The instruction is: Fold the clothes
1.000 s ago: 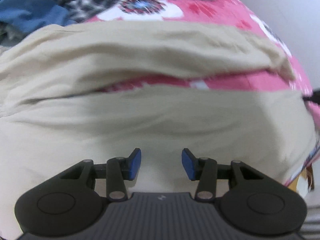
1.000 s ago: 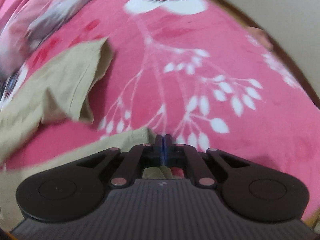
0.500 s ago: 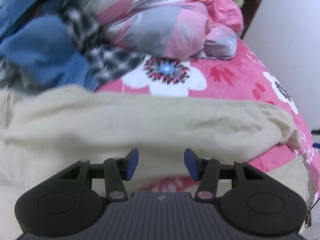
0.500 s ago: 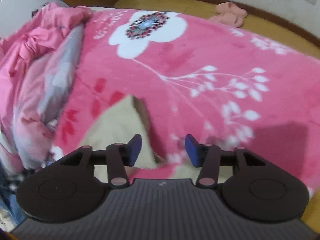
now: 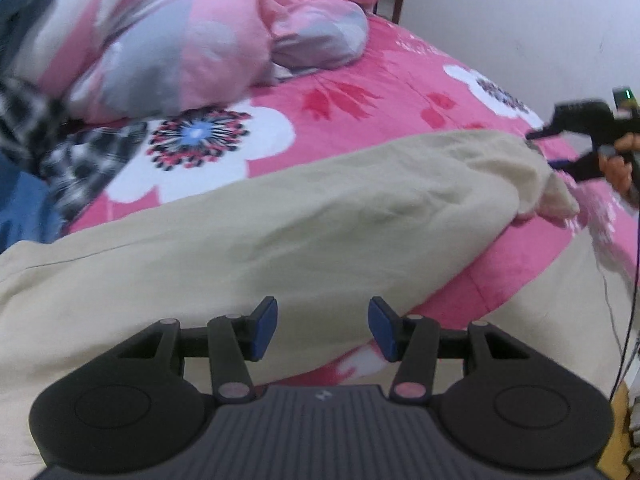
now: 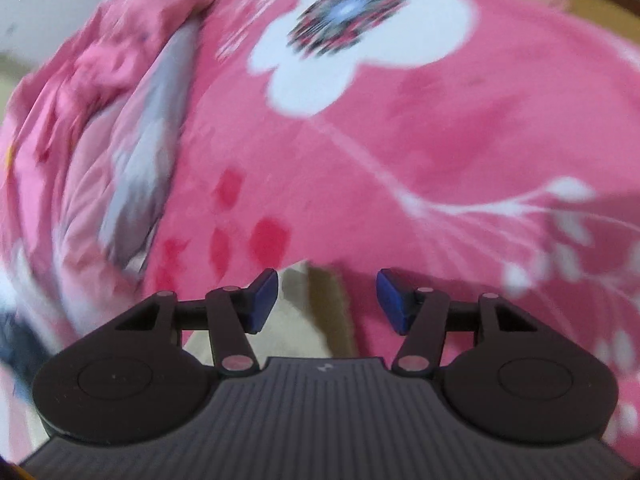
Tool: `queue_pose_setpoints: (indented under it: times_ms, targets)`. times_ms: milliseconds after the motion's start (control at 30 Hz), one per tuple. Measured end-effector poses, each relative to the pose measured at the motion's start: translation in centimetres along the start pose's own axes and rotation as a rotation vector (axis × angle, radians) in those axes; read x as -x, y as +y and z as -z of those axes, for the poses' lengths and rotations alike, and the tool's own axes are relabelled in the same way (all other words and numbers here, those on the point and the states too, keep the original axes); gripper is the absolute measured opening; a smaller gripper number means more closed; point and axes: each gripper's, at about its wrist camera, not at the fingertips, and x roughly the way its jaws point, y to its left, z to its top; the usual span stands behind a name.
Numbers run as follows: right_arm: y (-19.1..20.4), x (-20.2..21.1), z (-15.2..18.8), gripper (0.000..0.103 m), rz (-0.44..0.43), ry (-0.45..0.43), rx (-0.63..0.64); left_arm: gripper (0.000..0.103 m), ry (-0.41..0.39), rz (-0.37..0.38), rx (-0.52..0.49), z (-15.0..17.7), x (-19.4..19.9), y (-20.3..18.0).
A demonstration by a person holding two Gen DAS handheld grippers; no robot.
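Note:
A beige garment (image 5: 280, 216) lies spread across the pink flowered bedspread (image 5: 360, 92); its far part is folded over toward me, with a strip of pink showing between the layers at the right. My left gripper (image 5: 323, 328) is open and empty just above the garment's near part. My right gripper (image 6: 326, 300) is open and empty over a beige corner of the garment (image 6: 296, 320). It also shows in the left wrist view (image 5: 560, 148), open, at the garment's far right end.
A crumpled pink and grey quilt (image 5: 192, 40) lies at the back of the bed. A checked cloth (image 5: 80, 156) and blue clothing (image 5: 24, 216) lie at the far left. A white wall (image 5: 520, 12) runs along the right. Cables (image 5: 628, 300) hang at the right edge.
My right gripper was shut on the garment's edge a second ago, then opened and let it go. Both grippers have pulled back and tilted up, bringing the quilt and far bed into view.

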Motion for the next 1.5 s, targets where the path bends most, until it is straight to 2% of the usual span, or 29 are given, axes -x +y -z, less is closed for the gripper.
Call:
queue_pose_setpoints:
  times_ms: [67, 100, 133, 200, 233, 300, 400, 467, 567, 600, 633, 700, 767, 800, 867, 967, 1033, 1100, 1167, 1200, 1233, 1267, 1300, 1400, 1467, 1500]
  targets:
    - [0.7, -0.8, -0.1, 0.045, 0.008, 0.046, 0.067, 0.052, 0.014, -0.010, -0.002, 0.0, -1.0, -0.7]
    - [0.9, -1.4, -0.2, 0.020, 0.027, 0.075, 0.097, 0.051, 0.022, -0.018, -0.002, 0.0, -1.5, -0.9]
    - [1.0, -1.7, -0.4, 0.005, 0.036, 0.088, 0.115, 0.051, 0.029, -0.028, -0.004, -0.1, -2.0, -1.0]
    - [2.0, -1.0, -0.8, 0.005, 0.003, 0.047, 0.170, 0.049, 0.033, -0.052, -0.009, -0.4, -2.5, -1.1]
    - [2.9, 0.0, -1.1, 0.005, -0.037, -0.002, 0.207, 0.049, 0.033, -0.064, -0.011, -0.6, -2.7, -1.2]
    - [4.0, 1.6, -2.1, 0.005, -0.117, -0.062, 0.200, 0.049, 0.030, -0.084, -0.018, -0.9, -3.1, -1.1]
    - [5.1, 1.7, -3.8, 0.005, -0.137, -0.090, 0.253, 0.049, 0.036, -0.113, -0.044, -1.6, -4.3, -0.8]
    - [4.8, 0.0, -5.0, 0.005, -0.110, -0.067, 0.268, 0.049, 0.041, -0.131, -0.069, -1.8, -5.1, -0.8]
    - [3.2, -4.0, -6.3, 0.009, -0.012, -0.012, 0.237, 0.051, 0.049, -0.150, -0.101, -1.9, -6.0, -0.7]
    - [2.4, -4.9, -6.7, 0.009, 0.028, -0.019, 0.206, 0.051, 0.051, -0.154, -0.107, -2.0, -6.1, -0.7]
    - [1.4, -5.1, -7.1, 0.007, 0.029, -0.046, 0.156, 0.052, 0.051, -0.159, -0.114, -2.0, -6.2, -0.7]
    - [-0.1, -3.7, -7.4, 0.010, -0.022, -0.106, 0.040, 0.052, 0.047, -0.173, -0.126, -2.2, -5.9, -0.8]
    - [-1.0, -1.7, -7.2, 0.019, -0.045, -0.142, -0.006, 0.053, 0.040, -0.185, -0.129, -2.2, -5.5, -0.9]
    - [-1.0, -0.6, -6.9, 0.026, -0.041, -0.123, 0.024, 0.053, 0.039, -0.186, -0.127, -2.2, -5.3, -1.0]
    - [-0.9, 1.5, -6.1, 0.031, -0.033, -0.083, 0.086, 0.053, 0.035, -0.188, -0.123, -2.1, -4.8, -1.0]
    - [0.0, 2.7, -3.9, 0.050, -0.013, 0.046, 0.281, 0.053, 0.023, -0.186, -0.133, -2.0, -4.0, -1.1]
    - [1.1, 2.3, -1.9, 0.057, 0.005, 0.122, 0.446, 0.053, 0.020, -0.172, -0.144, -1.7, -3.4, -1.3]
    - [1.4, 1.4, -0.5, 0.062, 0.022, 0.154, 0.526, 0.053, 0.015, -0.140, -0.157, -1.3, -2.9, -1.5]
    - [1.7, 0.4, 0.5, 0.062, 0.042, 0.167, 0.587, 0.053, 0.026, -0.099, -0.186, -0.6, -2.7, -1.9]
    - [1.6, -0.1, 0.6, 0.058, 0.033, 0.160, 0.591, 0.053, 0.035, -0.086, -0.205, -0.2, -2.6, -2.2]
    - [1.7, -0.5, 0.6, 0.029, 0.018, 0.163, 0.593, 0.053, 0.047, -0.081, -0.228, 0.3, -2.7, -2.5]
    - [1.9, -0.6, 0.6, 0.009, 0.012, 0.185, 0.595, 0.053, 0.057, -0.075, -0.242, 0.7, -2.8, -2.7]
    - [2.3, -0.6, 0.5, 0.010, 0.009, 0.208, 0.589, 0.053, 0.064, -0.071, -0.245, 1.0, -2.8, -2.8]
    - [3.9, 2.1, 0.0, 0.008, -0.104, 0.203, 0.534, 0.053, 0.076, -0.045, -0.204, 1.3, -2.5, -2.4]
    - [5.1, 4.4, -0.8, 0.008, -0.144, 0.196, 0.504, 0.054, 0.083, -0.021, -0.167, 1.3, -2.1, -1.8]
    - [5.3, 5.2, -1.2, 0.008, -0.138, 0.207, 0.489, 0.054, 0.089, -0.007, -0.148, 1.2, -1.9, -1.4]
